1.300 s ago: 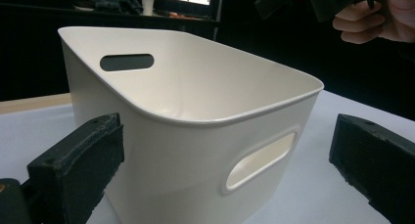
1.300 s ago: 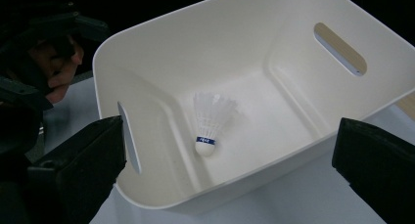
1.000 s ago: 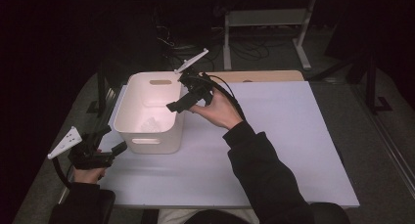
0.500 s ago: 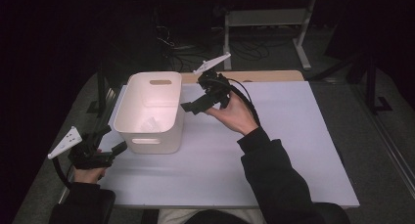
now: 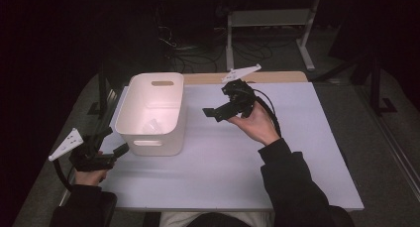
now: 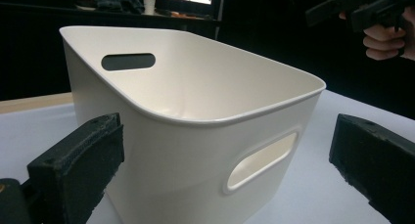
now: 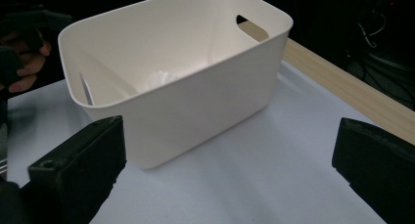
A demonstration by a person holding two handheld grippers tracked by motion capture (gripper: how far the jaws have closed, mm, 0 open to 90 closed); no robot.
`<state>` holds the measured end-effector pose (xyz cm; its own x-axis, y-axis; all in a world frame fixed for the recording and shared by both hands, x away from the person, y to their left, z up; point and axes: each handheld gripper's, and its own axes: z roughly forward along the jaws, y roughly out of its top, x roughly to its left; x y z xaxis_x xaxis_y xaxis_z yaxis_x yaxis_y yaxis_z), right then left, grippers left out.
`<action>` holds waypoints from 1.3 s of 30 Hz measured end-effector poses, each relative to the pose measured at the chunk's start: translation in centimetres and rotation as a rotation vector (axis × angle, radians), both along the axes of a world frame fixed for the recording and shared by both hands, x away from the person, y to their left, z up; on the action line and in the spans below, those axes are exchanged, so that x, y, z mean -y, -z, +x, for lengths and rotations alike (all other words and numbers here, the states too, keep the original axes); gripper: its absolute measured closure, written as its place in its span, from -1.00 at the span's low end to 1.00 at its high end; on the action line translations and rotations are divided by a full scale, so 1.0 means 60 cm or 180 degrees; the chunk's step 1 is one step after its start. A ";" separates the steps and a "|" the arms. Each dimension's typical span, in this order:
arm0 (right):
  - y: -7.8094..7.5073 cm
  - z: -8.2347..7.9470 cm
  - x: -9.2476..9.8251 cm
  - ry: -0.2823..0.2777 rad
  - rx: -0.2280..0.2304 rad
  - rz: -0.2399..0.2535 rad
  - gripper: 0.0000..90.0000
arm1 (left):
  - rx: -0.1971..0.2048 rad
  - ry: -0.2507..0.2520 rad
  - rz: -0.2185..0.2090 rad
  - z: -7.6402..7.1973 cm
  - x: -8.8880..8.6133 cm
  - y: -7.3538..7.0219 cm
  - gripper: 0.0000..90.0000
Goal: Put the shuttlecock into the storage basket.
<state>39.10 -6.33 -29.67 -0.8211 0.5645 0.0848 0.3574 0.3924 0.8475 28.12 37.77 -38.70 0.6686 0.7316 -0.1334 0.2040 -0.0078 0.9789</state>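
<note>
One white bin point(image 5: 151, 113) stands at the left of my white table point(image 5: 223, 167), a small pale object point(image 7: 159, 79) I cannot identify inside, flanked by my left gripper point(image 5: 113, 141) and raised right gripper point(image 5: 214, 113), both wide open and empty.

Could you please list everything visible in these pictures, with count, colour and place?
White plastic bin with handle cut-outs: one, white, left part of the sheet.
Small pale crinkled item: one, whitish, on the bin's floor; too indistinct to identify.
White sheet covering the table: one, white, under the bin.
Wooden table edge: one, light brown, far side.
Metal frame: one, grey, on the floor beyond.
Left claw: one, black, open, beside the bin's near corner.
Right claw: one, black, open, right of the bin, empty.
</note>
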 end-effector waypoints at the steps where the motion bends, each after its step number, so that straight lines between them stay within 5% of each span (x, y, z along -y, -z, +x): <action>1: 0.004 -0.002 0.006 0.0023 0.0017 0.0009 -1.00 | -0.0001 -0.0001 0.0000 0.000 0.000 0.000 -1.00; 9: 0.034 -0.020 0.051 0.0147 0.0165 0.0142 -1.00 | 0.0000 -0.0011 -0.0001 -0.001 0.000 0.000 -1.00; 21: 0.070 -0.042 0.114 0.0310 0.0148 0.0278 -1.00 | 0.0004 -0.0023 -0.0001 -0.002 -0.001 -0.001 -1.00; 22: 0.092 -0.053 0.144 0.0424 0.0116 0.0345 -1.00 | 0.0004 -0.0029 -0.0003 -0.002 -0.001 -0.001 -1.00; 26: 0.116 -0.065 0.178 0.0594 0.0090 0.0358 -1.00 | 0.0003 -0.0033 0.0004 -0.002 -0.001 -0.001 -1.00; 39: 0.124 -0.084 0.214 0.0749 0.0223 0.0332 -1.00 | -0.0004 -0.0036 -0.0013 -0.001 -0.001 0.000 -1.00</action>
